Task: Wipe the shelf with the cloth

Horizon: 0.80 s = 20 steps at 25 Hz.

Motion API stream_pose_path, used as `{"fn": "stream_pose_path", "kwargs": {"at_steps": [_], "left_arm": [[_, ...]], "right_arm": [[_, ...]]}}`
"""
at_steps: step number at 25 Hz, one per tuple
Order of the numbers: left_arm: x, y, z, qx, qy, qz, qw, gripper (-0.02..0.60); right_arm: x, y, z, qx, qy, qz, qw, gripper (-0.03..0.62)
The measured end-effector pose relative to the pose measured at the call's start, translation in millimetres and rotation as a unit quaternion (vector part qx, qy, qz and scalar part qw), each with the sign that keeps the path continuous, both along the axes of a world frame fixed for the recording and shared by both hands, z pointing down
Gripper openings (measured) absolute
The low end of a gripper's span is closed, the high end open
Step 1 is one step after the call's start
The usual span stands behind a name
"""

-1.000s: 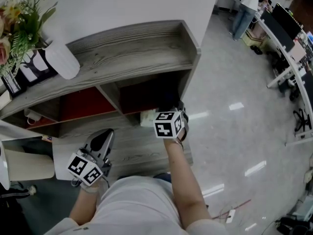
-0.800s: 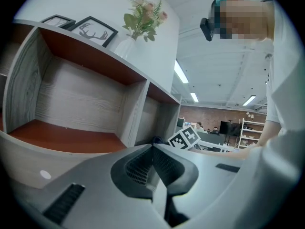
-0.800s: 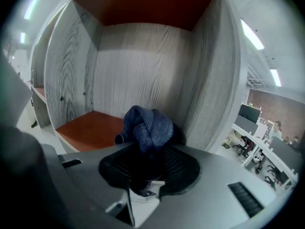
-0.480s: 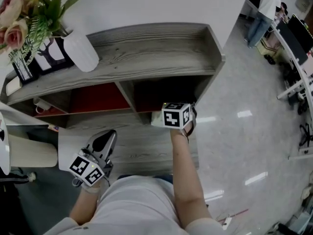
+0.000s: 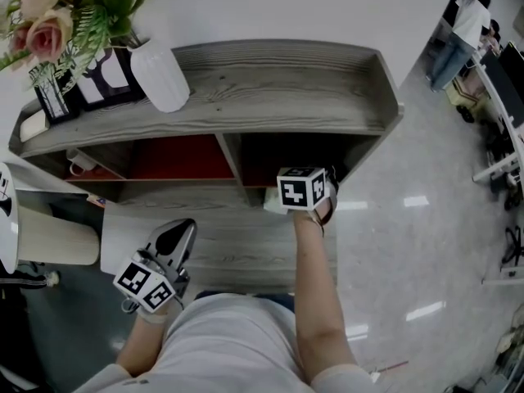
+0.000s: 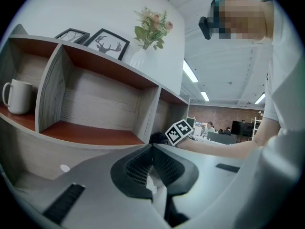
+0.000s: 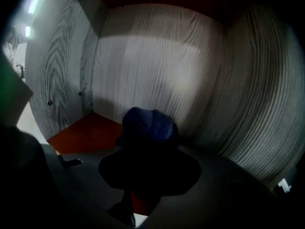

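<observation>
The grey wooden shelf (image 5: 270, 88) has red-floored compartments under its top board. My right gripper (image 5: 309, 188) reaches into the dark right-hand compartment, where the head view hides its jaw tips. In the right gripper view, the right gripper (image 7: 147, 144) is shut on a bunched dark blue cloth (image 7: 148, 125), low by the red compartment floor (image 7: 83, 133) and close to the grey back wall (image 7: 157, 66). My left gripper (image 5: 180, 229) hangs back over the lower grey board, jaws shut and holding nothing. The left gripper (image 6: 152, 149) faces the compartments from the left.
A white vase (image 5: 160, 76) of flowers and picture frames (image 5: 106, 76) stand on the shelf top at the left. A white mug (image 6: 16, 97) sits in a left compartment. Glossy floor (image 5: 426, 236) lies to the right, with desks and a person (image 5: 468, 23) far off.
My right gripper has moved a little to the right, staying in the right-hand compartment with the cloth. The head view has shifted, so the shelf sits further right. The left gripper has stayed put.
</observation>
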State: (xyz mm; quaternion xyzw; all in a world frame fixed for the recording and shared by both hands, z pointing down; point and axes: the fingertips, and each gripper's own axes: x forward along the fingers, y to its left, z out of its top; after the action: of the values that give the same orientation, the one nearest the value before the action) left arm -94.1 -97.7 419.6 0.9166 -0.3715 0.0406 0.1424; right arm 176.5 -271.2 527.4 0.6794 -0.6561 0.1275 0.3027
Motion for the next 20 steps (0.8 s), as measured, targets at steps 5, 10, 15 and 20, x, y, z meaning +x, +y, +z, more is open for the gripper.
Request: {"fn": "stream_pose_path", "kwargs": {"at_steps": [5,10,15,20], "left_arm": [[-4.7,2.1,0.7,-0.001,0.002,-0.010,1.0000,0.015],[-13.5,2.6,1.3,-0.002,0.005,-0.025,0.9997,0.015],[-18.7,2.4,3.8,-0.004,0.005,-0.035,0.9994,0.015],[-18.8,0.8,2.8,-0.002,0.005,-0.038,0.9993,0.015]], "right_arm": [[-35.4,-10.5,-0.4,-0.005,-0.001,-0.048,0.999,0.107],[-67.8,-15.8,-1.9,-0.007,-0.003,-0.091,0.996,0.106],[-100.1,-17.3,-4.4,-0.001,0.001,-0.146,0.989,0.106],[-113.5,-21.5,-7.1,0.017,0.007,-0.163,0.986,0.107]]}}
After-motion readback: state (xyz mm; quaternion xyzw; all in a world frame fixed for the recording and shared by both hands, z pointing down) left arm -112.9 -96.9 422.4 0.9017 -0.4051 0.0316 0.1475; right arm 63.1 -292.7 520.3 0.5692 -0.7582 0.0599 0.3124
